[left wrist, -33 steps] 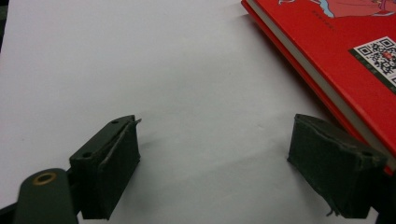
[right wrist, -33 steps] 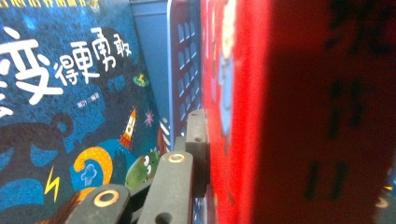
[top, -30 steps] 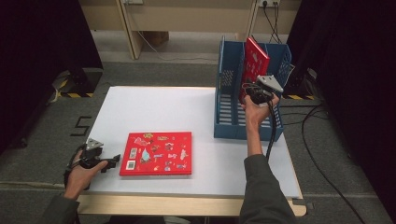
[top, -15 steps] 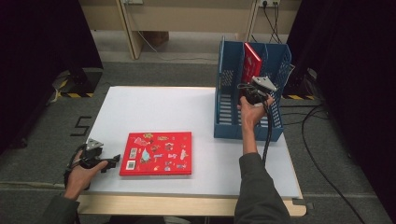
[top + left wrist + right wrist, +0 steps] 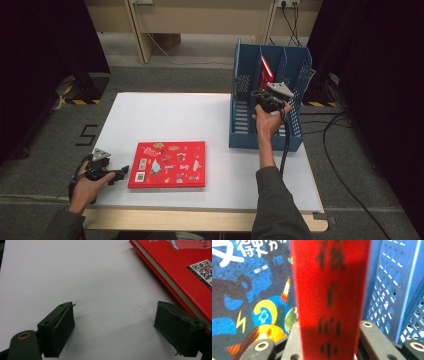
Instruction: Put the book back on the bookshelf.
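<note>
Upright in the blue rack (image 5: 239, 120), the red book's (image 5: 329, 290) spine sits between the right gripper's (image 5: 261, 95) just-loosening jaws (blue-covered book (image 5: 249, 295) beside); the left gripper (image 5: 115, 330) gapes empty at the flat book's (image 5: 167, 164) edge.

From your right gripper view, the red book's spine (image 5: 331, 297) is blurred, its dark lettering unreadable, and it runs off at twelve and six o'clock. It covers the pads, so you cannot tell whether they press on it. The blue picture book (image 5: 252, 295) is cut off toward nine o'clock. In your left gripper view, the flat red book (image 5: 182, 272) leaves the frame at three o'clock.
</note>
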The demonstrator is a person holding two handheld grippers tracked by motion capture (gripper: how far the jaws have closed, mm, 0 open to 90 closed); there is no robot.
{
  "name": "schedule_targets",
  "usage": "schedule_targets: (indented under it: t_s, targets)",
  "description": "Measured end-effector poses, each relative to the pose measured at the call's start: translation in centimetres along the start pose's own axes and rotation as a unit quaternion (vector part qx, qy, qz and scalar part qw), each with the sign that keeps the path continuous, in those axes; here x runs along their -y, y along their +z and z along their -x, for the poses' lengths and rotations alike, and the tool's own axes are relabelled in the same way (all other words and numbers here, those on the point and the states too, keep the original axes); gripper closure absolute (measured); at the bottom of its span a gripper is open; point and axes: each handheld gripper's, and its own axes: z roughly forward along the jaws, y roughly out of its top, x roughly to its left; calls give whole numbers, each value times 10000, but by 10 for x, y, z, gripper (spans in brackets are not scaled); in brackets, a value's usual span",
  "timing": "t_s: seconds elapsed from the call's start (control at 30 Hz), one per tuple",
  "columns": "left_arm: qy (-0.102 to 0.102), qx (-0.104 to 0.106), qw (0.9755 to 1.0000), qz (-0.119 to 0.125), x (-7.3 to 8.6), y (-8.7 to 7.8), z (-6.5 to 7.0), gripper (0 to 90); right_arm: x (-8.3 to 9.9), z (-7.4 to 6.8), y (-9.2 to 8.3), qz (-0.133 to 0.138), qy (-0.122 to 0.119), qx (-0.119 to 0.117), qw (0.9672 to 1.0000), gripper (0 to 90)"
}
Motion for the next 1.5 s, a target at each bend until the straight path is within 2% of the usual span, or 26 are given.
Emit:
schedule_targets:
  t_s: [0.07,0.2,0.3,0.4,0.47,0.57,0.67,0.73,0.87,0.93,1.07,1.27,1.47,1.5]
  targets:
    - [-1,3,10000,0,0,0,0,148,1,-1,-2,-1,-71,-24,10000,719]
    - [-2,1,10000,4,0,0,0,149,4,-1,-7,-37,20,-105,9999,691]
    - [5,8,10000,-16,0,0,0,148,6,-1,-11,-99,-71,-156,9998,674]
    - [-19,11,10000,13,0,0,0,147,11,0,-15,-56,-36,-203,9998,670]
    - [-21,4,10000,21,1,0,0,147,12,0,-18,-63,71,-268,9996,648]
    - [-26,21,10000,20,1,0,0,146,12,0,-22,-67,-19,-308,9995,636]
    - [-28,15,10000,33,1,0,0,146,15,-1,-26,-63,-96,-335,9994,635]
    - [-23,21,10000,20,1,0,-1,146,16,0,-29,-53,-28,-379,9993,635]
    - [-29,18,10000,32,1,0,0,146,16,-3,-39,-26,-71,-479,9988,628]
    - [-23,23,10000,14,1,0,0,146,15,-3,-45,-72,-205,-557,9982,636]
    - [-24,26,10000,13,1,0,-1,146,18,-1,-56,-66,-109,-691,9975,652]
    - [-23,22,10000,9,1,0,0,146,20,-1,-55,-24,-144,-676,9976,665]
    - [-18,24,10000,17,0,0,-1,146,20,3,-46,62,16,-696,9976,675]
    - [-9,26,10000,8,0,0,-1,145,19,4,-44,73,-17,-712,9974,674]
